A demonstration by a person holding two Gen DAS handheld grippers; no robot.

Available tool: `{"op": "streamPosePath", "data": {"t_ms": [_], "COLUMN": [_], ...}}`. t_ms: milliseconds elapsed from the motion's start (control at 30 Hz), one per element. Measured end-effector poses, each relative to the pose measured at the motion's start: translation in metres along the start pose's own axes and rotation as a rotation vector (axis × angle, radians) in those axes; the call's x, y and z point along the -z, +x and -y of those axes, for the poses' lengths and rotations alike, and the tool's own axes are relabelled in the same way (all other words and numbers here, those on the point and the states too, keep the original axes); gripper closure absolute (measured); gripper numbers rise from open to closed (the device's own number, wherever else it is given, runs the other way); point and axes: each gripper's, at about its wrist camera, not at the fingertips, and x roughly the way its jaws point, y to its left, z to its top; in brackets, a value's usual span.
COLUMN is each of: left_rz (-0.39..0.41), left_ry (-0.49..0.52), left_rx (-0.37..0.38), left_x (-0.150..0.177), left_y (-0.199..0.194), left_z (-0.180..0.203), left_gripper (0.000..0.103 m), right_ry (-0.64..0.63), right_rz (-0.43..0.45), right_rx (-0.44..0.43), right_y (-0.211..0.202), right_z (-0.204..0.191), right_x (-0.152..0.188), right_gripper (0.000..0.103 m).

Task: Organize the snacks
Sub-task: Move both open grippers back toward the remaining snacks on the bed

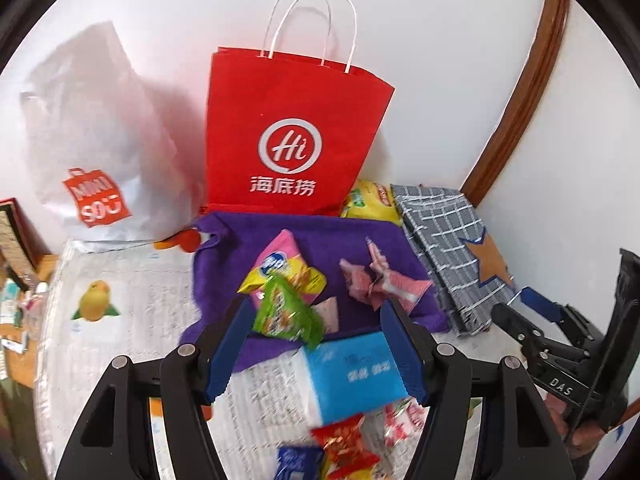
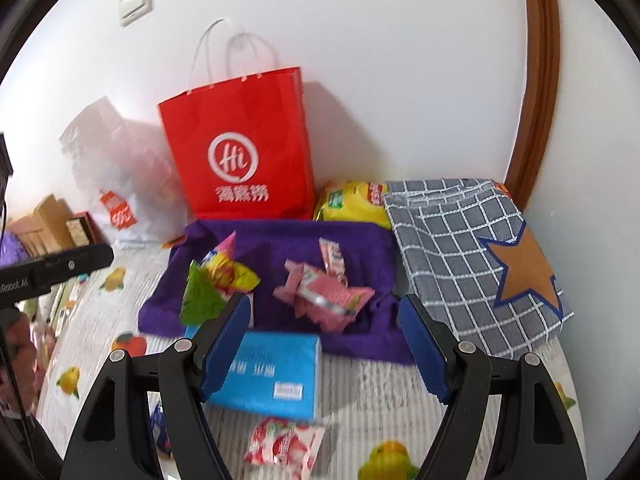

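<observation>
Blue pack (image 2: 264,376) lies flat, long axis crosswise, before the purple towel (image 2: 280,248)

Red paper bag (image 1: 296,136) marked "Hi" and 海底捞; white plastic bag (image 1: 96,152), seemingly "MINISO"; right gripper (image 1: 560,388) stamped "DAS"

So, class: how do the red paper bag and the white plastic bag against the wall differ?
The red paper bag stands stiff with flat sides; the white plastic bag slumps, crinkled. The red one has white twisted handles showing; the white one shows none. Red carries a white logo, white a red one. Both stand against the wall.
</observation>
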Motion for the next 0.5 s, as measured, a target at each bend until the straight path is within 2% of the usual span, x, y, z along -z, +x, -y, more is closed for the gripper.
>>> {"op": "streamPosePath", "data": {"t_ms": [200, 500], "left_rz": [0.001, 0.003], "left_ry": [0.025, 0.010], "left_rx": [-0.036, -0.079], "left_x": [0.021, 0.051], "left_y": [-0.017, -0.032], "left_z": [0.001, -0.002], "left_gripper": [0.038, 0.038], "right_ry": [-0.024, 0.005], "right_rz": [-0.012, -0.072], "right_rx": [0.003, -0.009], "right_y": [-0.018, -0.018], "right_z": [-0.009, -0.003], "right_x": [0.026, 0.063], "right_gripper": [0.027, 0.027]}}
